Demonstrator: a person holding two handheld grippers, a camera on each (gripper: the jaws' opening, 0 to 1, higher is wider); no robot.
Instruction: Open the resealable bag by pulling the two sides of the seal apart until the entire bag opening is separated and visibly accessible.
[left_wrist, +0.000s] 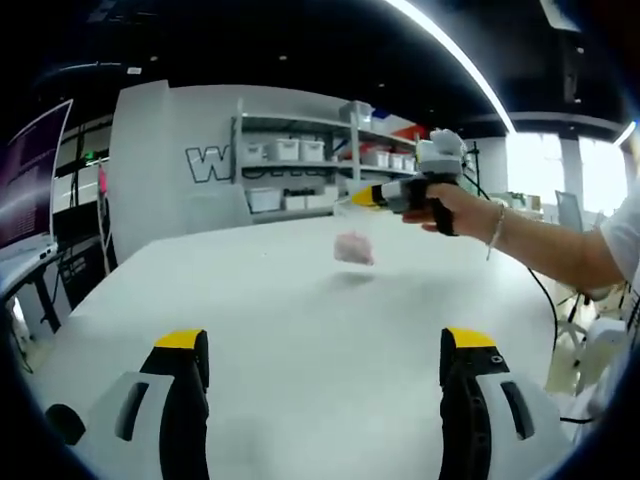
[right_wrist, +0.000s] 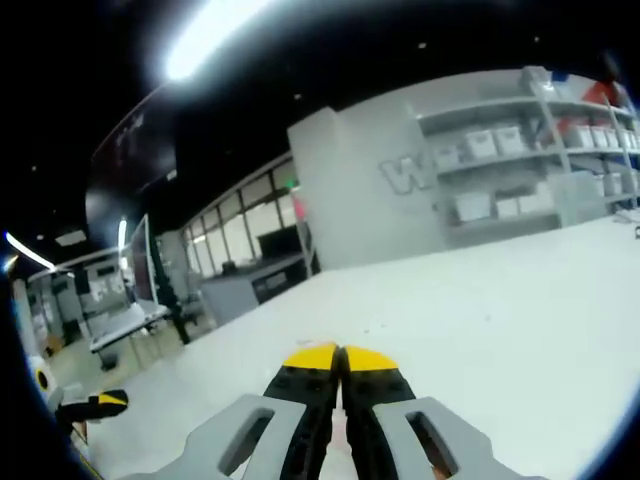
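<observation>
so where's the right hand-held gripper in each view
Left gripper view: the right hand-held gripper is upper right of centre, held in a person's hand, a clear bag hanging from its tips.
Right gripper view: its own yellow-tipped jaws rise at bottom centre, closed together.
Shared landmark: the shelving with bins.

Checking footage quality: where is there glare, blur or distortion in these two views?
Left gripper view: a ceiling strip light glares and bows with the fisheye; windows at right blow out; the bag held by the right gripper is blurry, with a faint shadow on the table. Right gripper view: tilted, soft, the light smeared.
</observation>
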